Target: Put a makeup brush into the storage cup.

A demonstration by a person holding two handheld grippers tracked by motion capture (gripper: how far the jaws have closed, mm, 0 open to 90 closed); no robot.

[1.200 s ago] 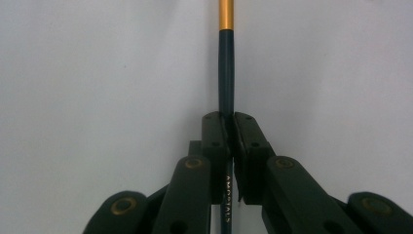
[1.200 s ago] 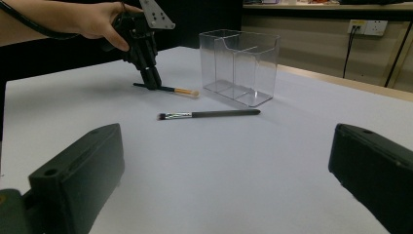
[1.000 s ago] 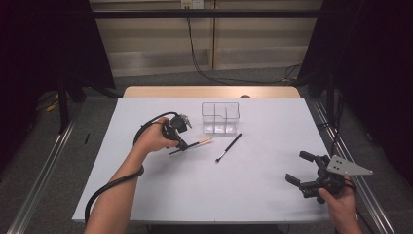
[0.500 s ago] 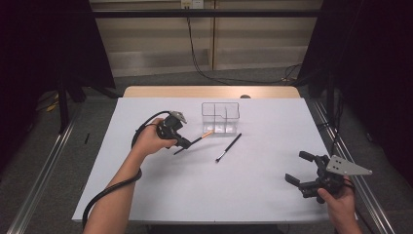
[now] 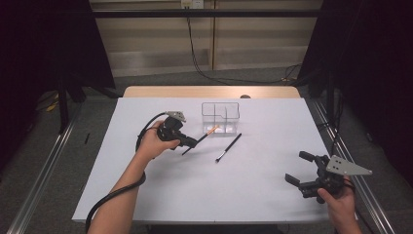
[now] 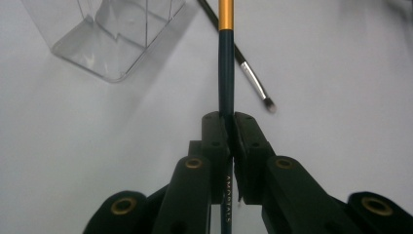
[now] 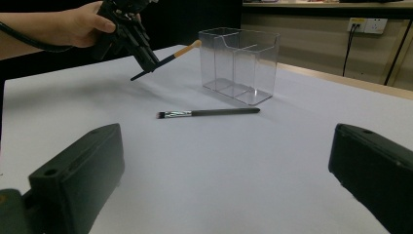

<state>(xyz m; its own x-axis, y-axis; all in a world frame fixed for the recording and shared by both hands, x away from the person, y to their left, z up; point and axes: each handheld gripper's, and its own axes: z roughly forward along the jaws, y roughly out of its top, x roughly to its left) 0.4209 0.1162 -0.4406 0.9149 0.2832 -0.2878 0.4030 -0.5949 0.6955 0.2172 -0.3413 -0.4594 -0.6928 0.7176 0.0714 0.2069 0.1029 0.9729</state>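
Observation:
My left gripper (image 5: 194, 142) (image 6: 232, 127) is shut on a dark-handled makeup brush (image 5: 205, 136) (image 6: 225, 73) with an orange band. I hold that brush off the table, its orange end pointing at the clear divided organizer (image 5: 220, 117) (image 7: 239, 63). A second black brush (image 5: 229, 147) (image 7: 209, 113) (image 6: 243, 63) lies flat on the white table in front of the organizer. Near the right front corner my right gripper (image 5: 303, 169) stands open, with nothing between its jaws.
The white table (image 5: 204, 190) has wide bare room at its middle and front. A cable (image 5: 117, 195) trails from the left gripper along the forearm. Dark curtains and metal rails flank the table.
The left gripper has lifted slightly and carried the brush toward the organizer, its orange end now close to the front wall. The right gripper has stayed still.

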